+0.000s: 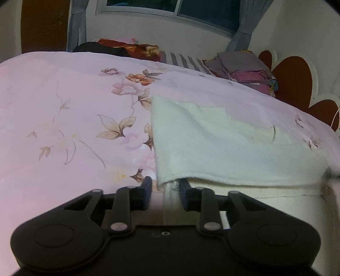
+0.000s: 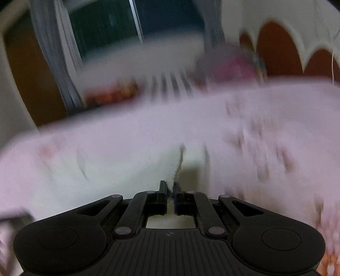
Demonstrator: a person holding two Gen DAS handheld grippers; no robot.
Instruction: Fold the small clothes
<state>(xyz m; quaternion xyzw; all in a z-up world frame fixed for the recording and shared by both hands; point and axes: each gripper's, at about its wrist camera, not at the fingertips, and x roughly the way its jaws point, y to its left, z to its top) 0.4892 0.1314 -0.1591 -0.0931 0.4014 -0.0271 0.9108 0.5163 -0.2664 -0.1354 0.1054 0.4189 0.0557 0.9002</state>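
Two grippers: you have one at each near corner of the same pale garment, both pointing down toward the bed.
Left gripper (image 1: 165,186): your jaws stand apart, with the near left corner of the cloth hanging between them; the pads are not pressing on it.
Right gripper (image 2: 169,189): your jaws are pressed nearly together and pinch a thin edge of the cloth, which rises in a ridge from between the fingertips.
Cream cloth (image 1: 212,144): it lies on the right half of the bed in the left wrist view, its near edge lifted a little off the sheet and folded over a lower layer, its left edge running straight away from you.
Floral bedsheet (image 1: 74,106): pale pink with brown leaves and pink and orange blossoms, it covers the bed under the cloth.
Stack of folded clothes (image 1: 244,70): grey and magenta pieces sit at the far right, well apart from your cloth, just beside the headboard.
Headboard (image 1: 295,82): dark red scallops with a cream border.
Far edge: a striped fabric (image 1: 184,60) and a red patterned fabric (image 1: 136,48) lie below the window (image 1: 170,8).
Right wrist view: heavily blurred, so finer detail of the sheet cannot be told.
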